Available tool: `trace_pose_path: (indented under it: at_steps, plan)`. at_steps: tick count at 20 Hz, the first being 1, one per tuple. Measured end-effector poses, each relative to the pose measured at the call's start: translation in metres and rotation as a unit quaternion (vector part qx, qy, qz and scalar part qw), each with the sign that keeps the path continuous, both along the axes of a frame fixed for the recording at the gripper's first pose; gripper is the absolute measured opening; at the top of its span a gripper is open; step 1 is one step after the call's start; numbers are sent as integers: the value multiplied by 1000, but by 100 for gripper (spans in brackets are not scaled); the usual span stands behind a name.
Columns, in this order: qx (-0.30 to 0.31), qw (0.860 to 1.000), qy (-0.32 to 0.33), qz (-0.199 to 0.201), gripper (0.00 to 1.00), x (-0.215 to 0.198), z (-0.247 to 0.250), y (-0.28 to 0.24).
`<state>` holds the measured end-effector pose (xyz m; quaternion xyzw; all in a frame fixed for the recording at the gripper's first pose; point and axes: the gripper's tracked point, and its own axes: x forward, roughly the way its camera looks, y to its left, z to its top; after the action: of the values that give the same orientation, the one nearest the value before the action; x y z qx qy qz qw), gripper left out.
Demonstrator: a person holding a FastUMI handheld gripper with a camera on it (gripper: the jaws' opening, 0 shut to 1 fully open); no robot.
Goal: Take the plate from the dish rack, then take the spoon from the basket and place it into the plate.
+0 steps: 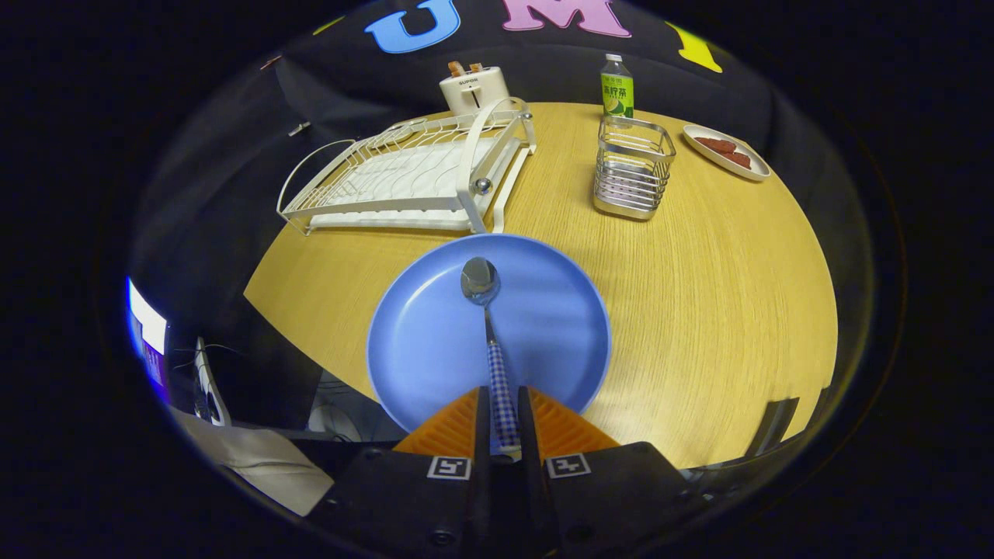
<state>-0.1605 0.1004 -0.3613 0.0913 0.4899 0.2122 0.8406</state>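
A blue plate (435, 341) lies flat on the wooden table (699, 310), just ahead of my fingers. My gripper (503, 400) is shut on the spoon (491, 326), both fingers pressing its blue checked handle. The spoon points straight ahead, with its metal bowl over the far half of the plate; I cannot tell whether the bowl touches the plate. Beyond the plate to the left stands the white wire dish rack (404, 175), with nothing in it. The metal wire basket (633, 167) stands beyond the plate to the right.
A white toaster (474, 87) stands behind the rack. Behind the basket is a green-labelled bottle (616, 87), and to its right a small white dish (726, 151) with brown pieces. The table's near-left edge runs just past the plate.
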Motion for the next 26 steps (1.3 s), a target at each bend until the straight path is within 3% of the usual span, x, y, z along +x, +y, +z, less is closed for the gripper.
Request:
trace_pose_path:
  at_steps: [3, 5, 7, 8, 10, 18, 26]
  plan:
    - [-2, 1000, -6, -5, 36, 3, 1, -1]
    - [-6, 1000, -10, -6, 61, 4, 0, -2]
    - [-4, 1000, -12, -9, 72, 6, 2, -3]
    - [-4, 1000, -11, -10, 84, 6, 3, -4]
    - [-3, 1000, -13, -14, 93, 9, 6, -6]
    - [-4, 992, -109, -59, 99, 65, 76, -29]
    - [-13, 964, -242, -107, 99, 134, 200, -65]
